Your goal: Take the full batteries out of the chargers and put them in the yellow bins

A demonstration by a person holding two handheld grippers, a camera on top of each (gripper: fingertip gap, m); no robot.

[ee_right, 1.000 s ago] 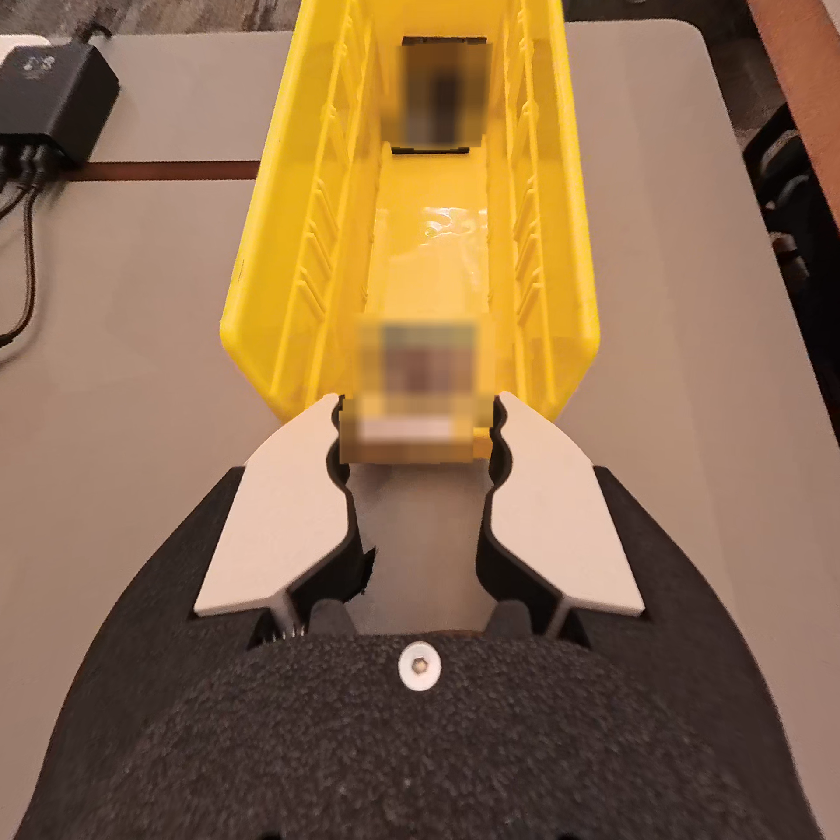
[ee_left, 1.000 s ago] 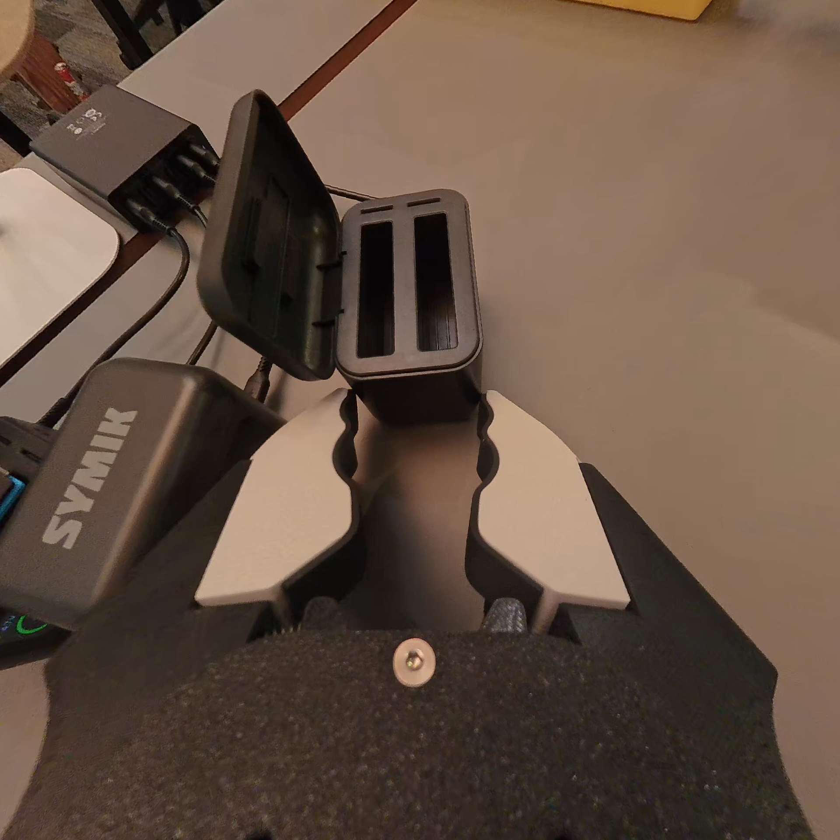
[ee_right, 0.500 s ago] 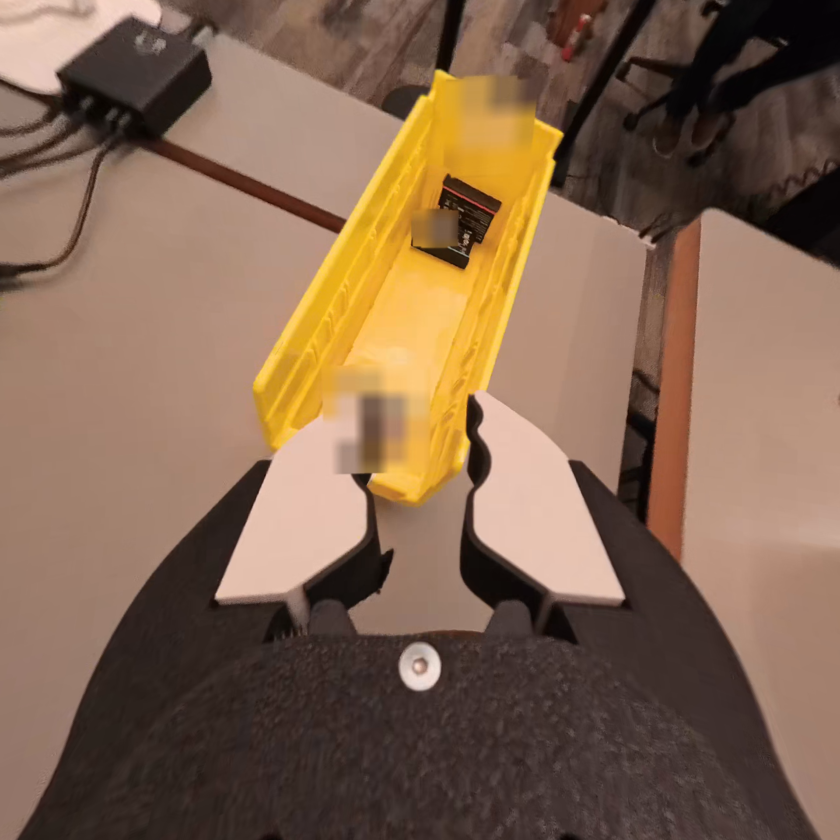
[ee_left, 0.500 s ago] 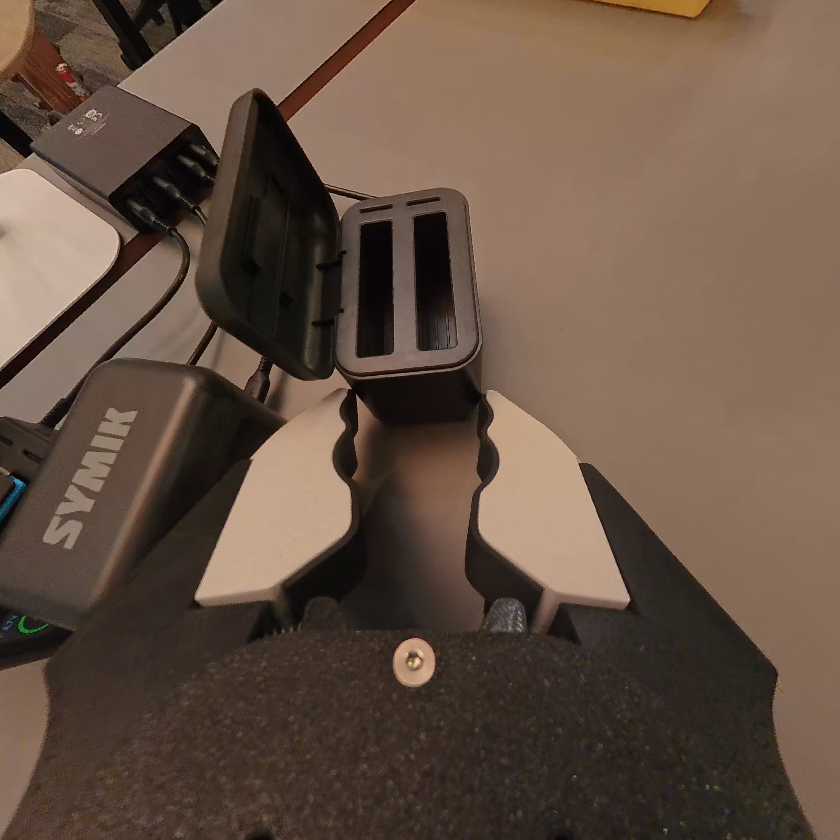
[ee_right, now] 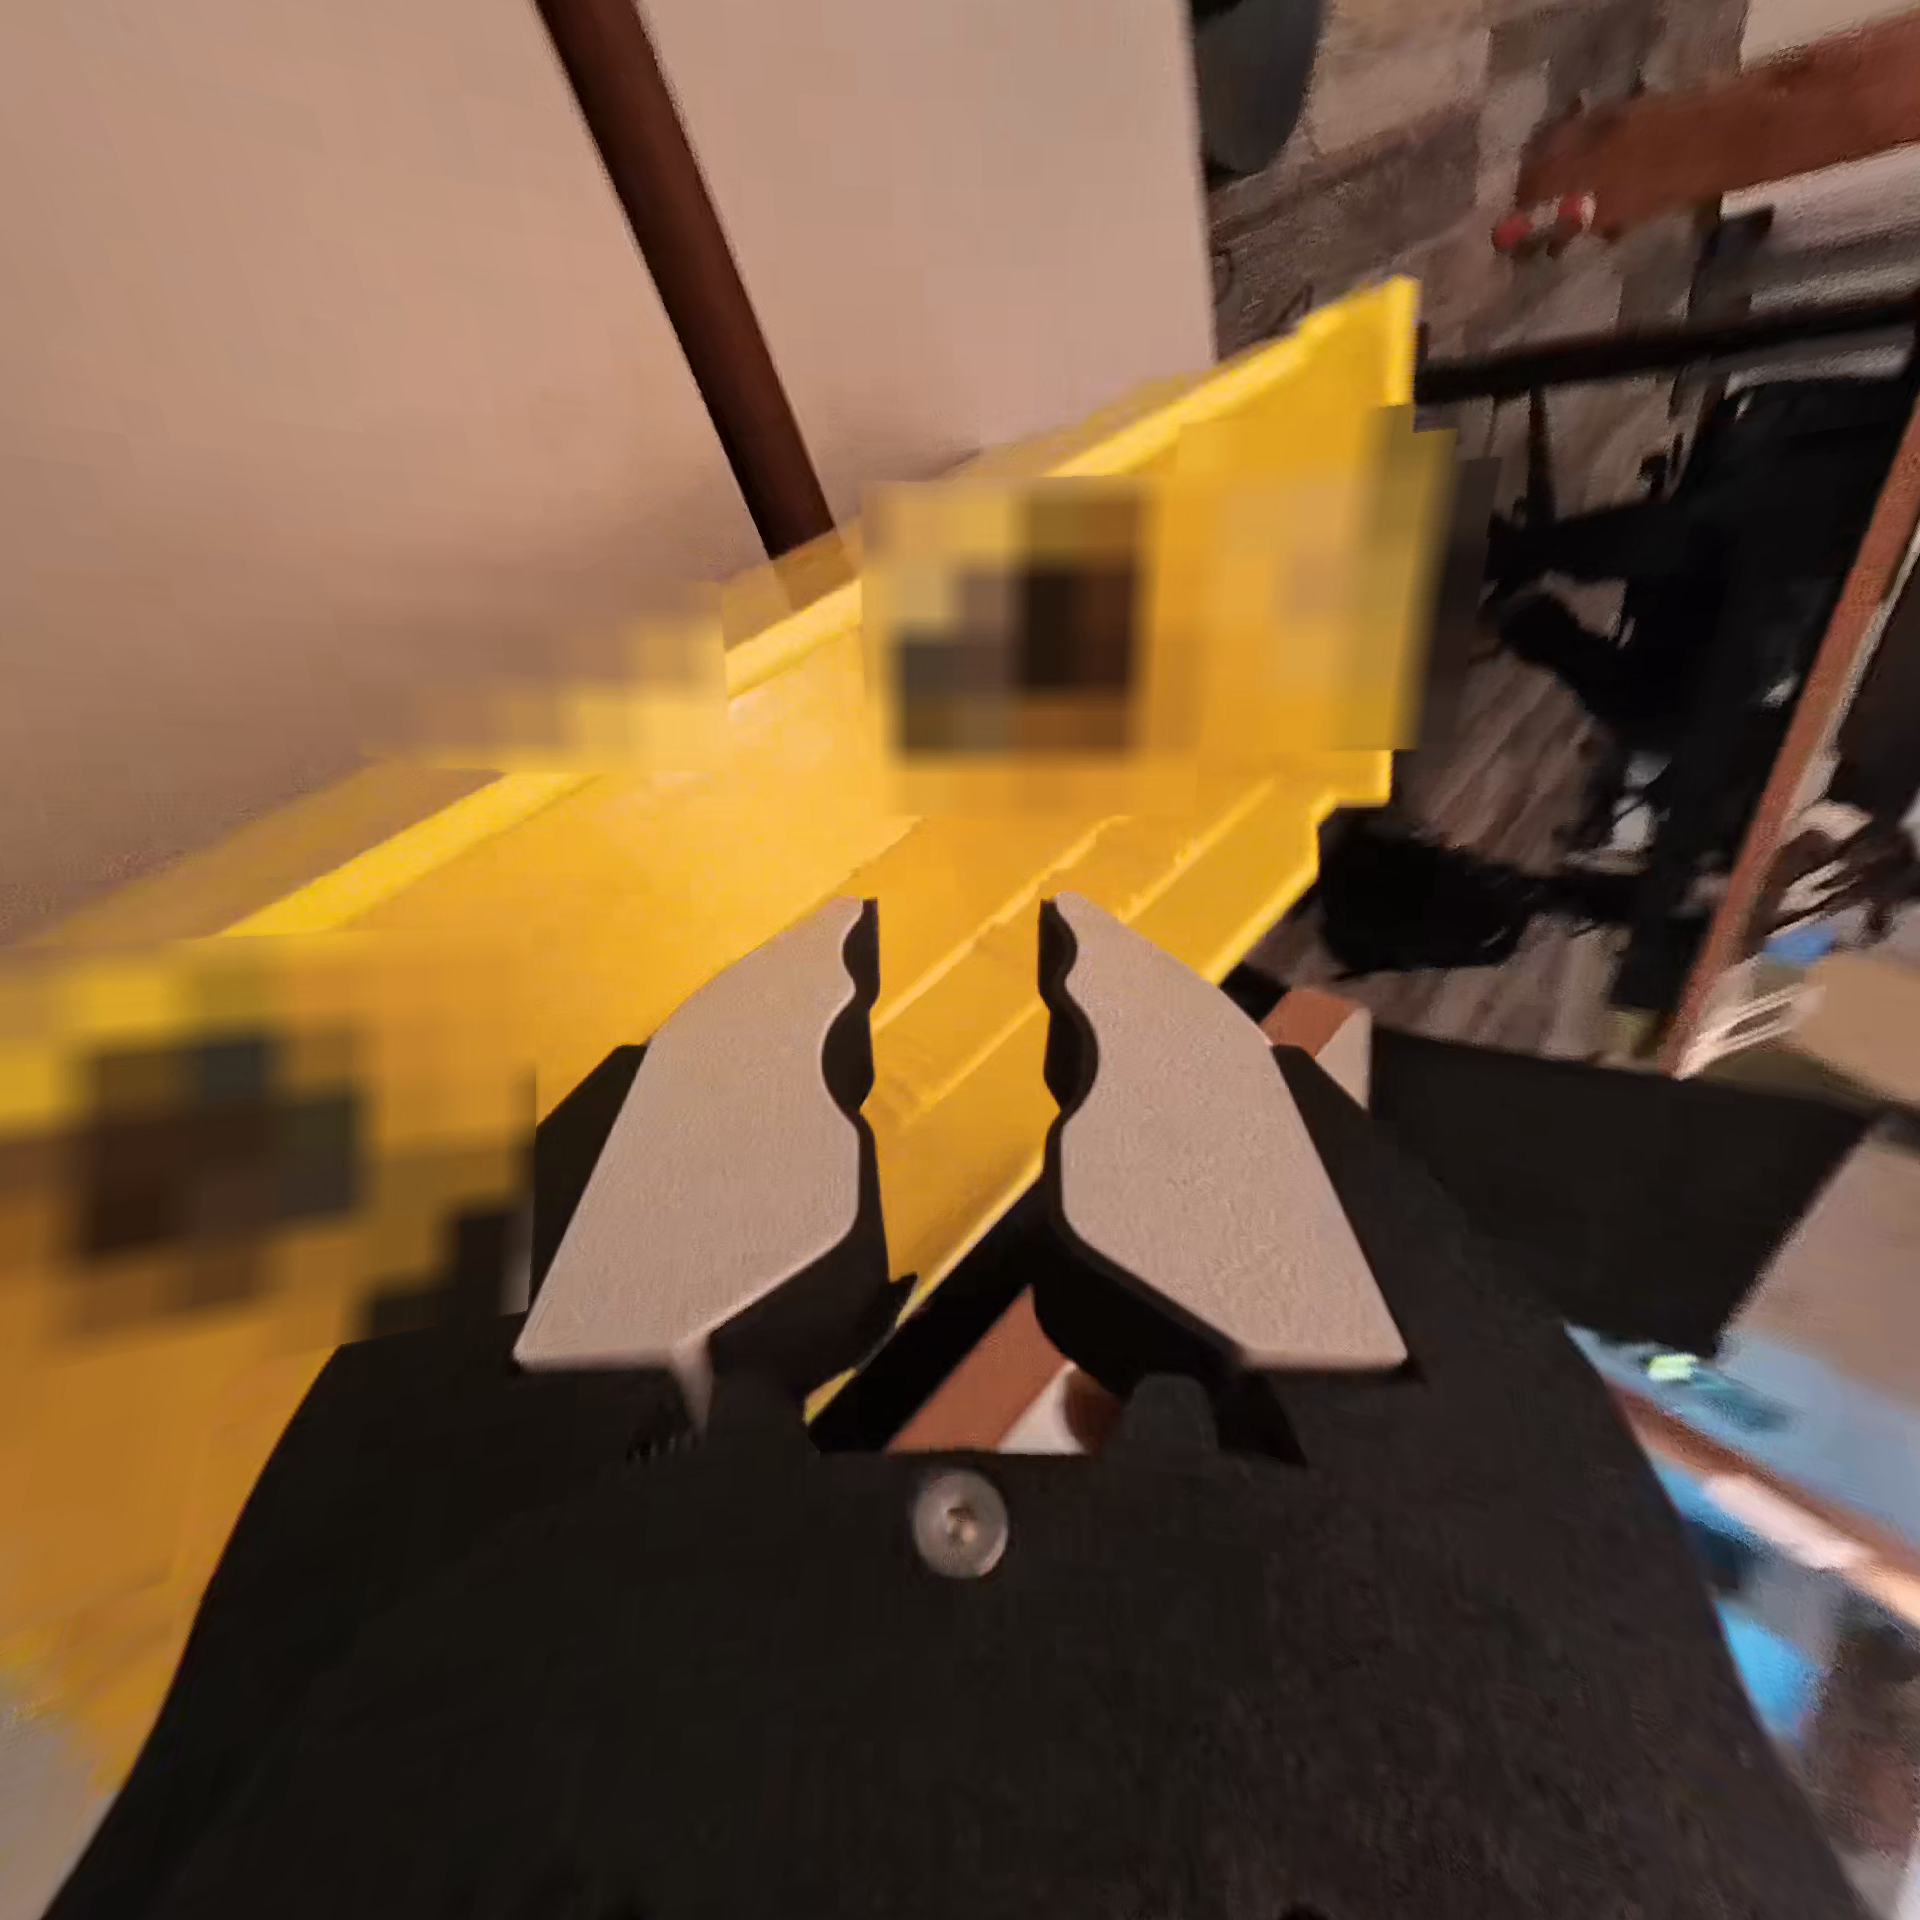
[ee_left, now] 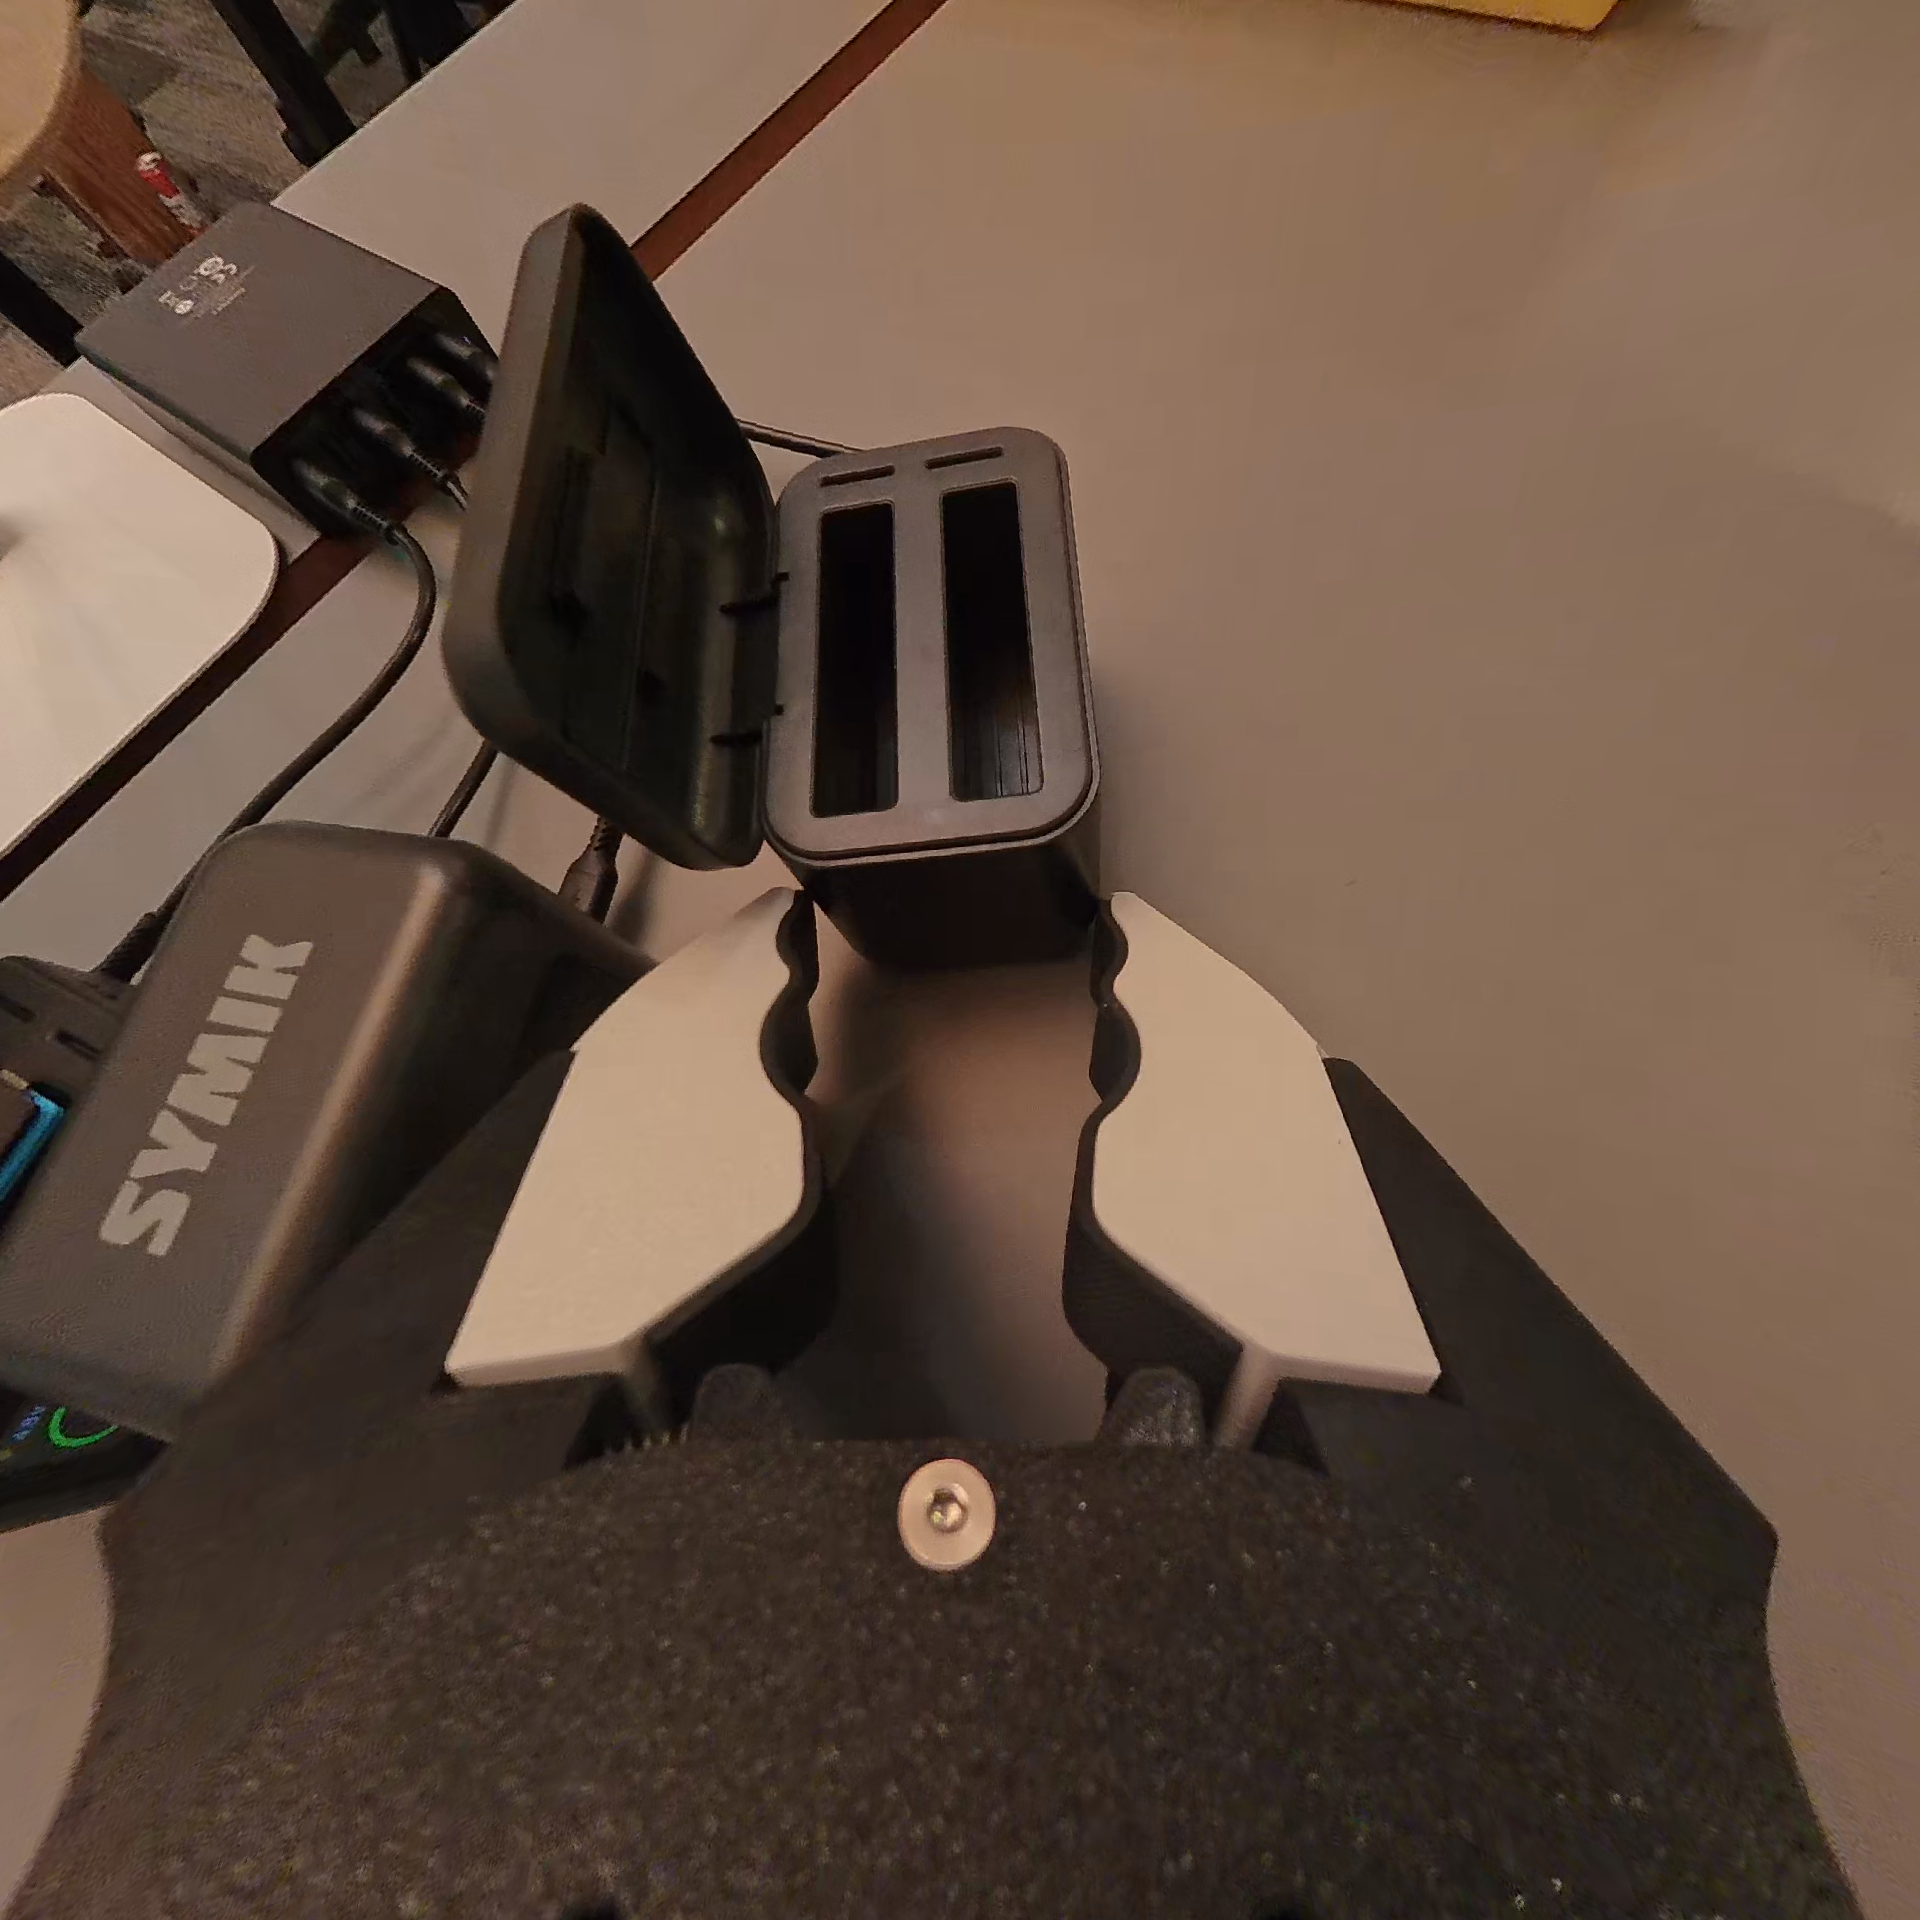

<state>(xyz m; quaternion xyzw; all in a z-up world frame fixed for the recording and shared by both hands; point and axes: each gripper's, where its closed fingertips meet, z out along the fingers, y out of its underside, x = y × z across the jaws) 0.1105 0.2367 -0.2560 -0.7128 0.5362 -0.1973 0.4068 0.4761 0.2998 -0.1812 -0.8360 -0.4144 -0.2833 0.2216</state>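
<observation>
In the left wrist view a black two-slot charger [ee_left: 935,644] stands on the grey table with its lid [ee_left: 613,582] swung open to the left. Both slots are empty. My left gripper [ee_left: 956,920] is closed on the charger's lower body, one fingertip on each side. In the right wrist view, which is smeared by motion, my right gripper [ee_right: 958,935] hangs over the long yellow bin [ee_right: 1195,831]. Its fingers stand a narrow gap apart with nothing between them. Mosaic patches cover parts of the bin, with something dark beneath them.
Another black charger [ee_left: 208,1122] with white lettering sits left of my left gripper. A black power hub [ee_left: 281,343] with cables [ee_left: 405,623] is farther back. A brown seam [ee_left: 748,156] divides the tables. The table edge and floor clutter [ee_right: 1662,644] lie right of the bin. Left tips to right tips: about 40 cm. The left gripper is farther from the brown seam [ee_left: 748,156], some 25 cm, than the right, some 20 cm.
My right gripper has swung and tilted quickly across the bin, and its fingers have come closer together. The covered thing between them a second ago is gone. The left gripper has not moved.
</observation>
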